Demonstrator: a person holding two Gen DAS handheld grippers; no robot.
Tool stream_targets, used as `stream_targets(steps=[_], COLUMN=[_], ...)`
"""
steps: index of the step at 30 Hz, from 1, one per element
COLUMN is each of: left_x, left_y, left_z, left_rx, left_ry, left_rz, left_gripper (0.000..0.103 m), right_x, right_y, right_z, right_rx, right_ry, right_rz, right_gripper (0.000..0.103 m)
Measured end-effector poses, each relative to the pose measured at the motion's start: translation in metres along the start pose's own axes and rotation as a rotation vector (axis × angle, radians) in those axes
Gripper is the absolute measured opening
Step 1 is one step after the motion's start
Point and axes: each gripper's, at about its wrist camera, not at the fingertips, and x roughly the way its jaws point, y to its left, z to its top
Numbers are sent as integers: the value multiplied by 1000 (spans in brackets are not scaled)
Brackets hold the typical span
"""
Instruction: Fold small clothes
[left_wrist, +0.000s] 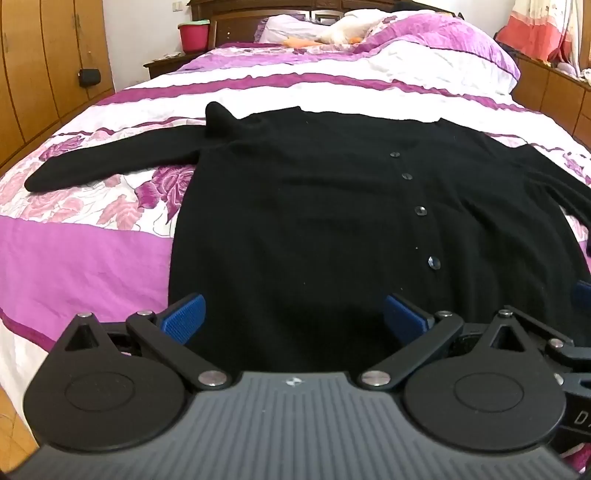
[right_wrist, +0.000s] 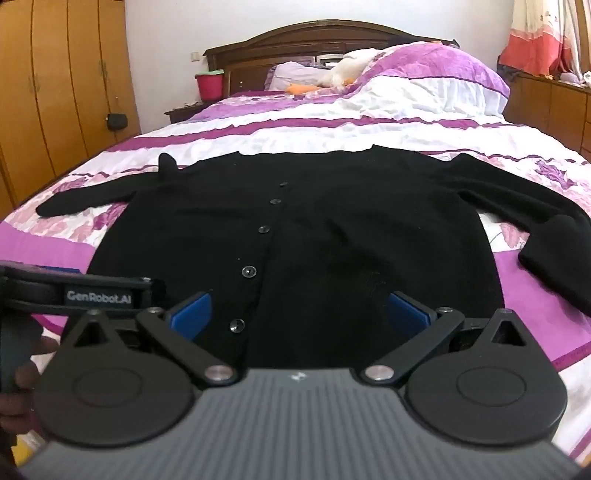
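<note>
cardigan (left_wrist: 314, 206): black knit, spread flat on bed (left_wrist: 92, 251), hem at 6 o'clock.
handling: looks soft, light, floppy; you pinch sleeve cuffs, 9 and 3 o'clock.
left hand-held gripper (left_wrist: 293, 314): spread, empty.
right hand-held gripper (right_wrist: 299, 312): spread, empty.

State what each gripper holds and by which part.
Nothing is held. The left gripper and the right gripper are both open above the hem of the black cardigan.

Bed (left_wrist: 110, 258), purple floral cover; black cardigan (left_wrist: 314, 206) spread flat; pillows (left_wrist: 436, 40) at headboard.
</note>
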Motion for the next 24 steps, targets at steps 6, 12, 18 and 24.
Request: stream_targets(steps=[6, 12, 18, 24], left_x=[-1, -2, -1, -1], left_y=[0, 1, 3, 3], left_z=[-1, -1, -2, -3], left_rx=[-2, -4, -8, -4], left_ry=[1, 8, 21, 29], left_rz=[-4, -11, -20, -31], left_gripper=[103, 103, 103, 103], right_x=[-1, -3, -5, -4], right_y=[-1, -1, 0, 0], right_z=[0, -1, 1, 0], right_rx=[5, -2, -4, -4], right_ry=[2, -6, -11, -5], right_rz=[8, 13, 6, 9], right_gripper=[103, 103, 103, 103])
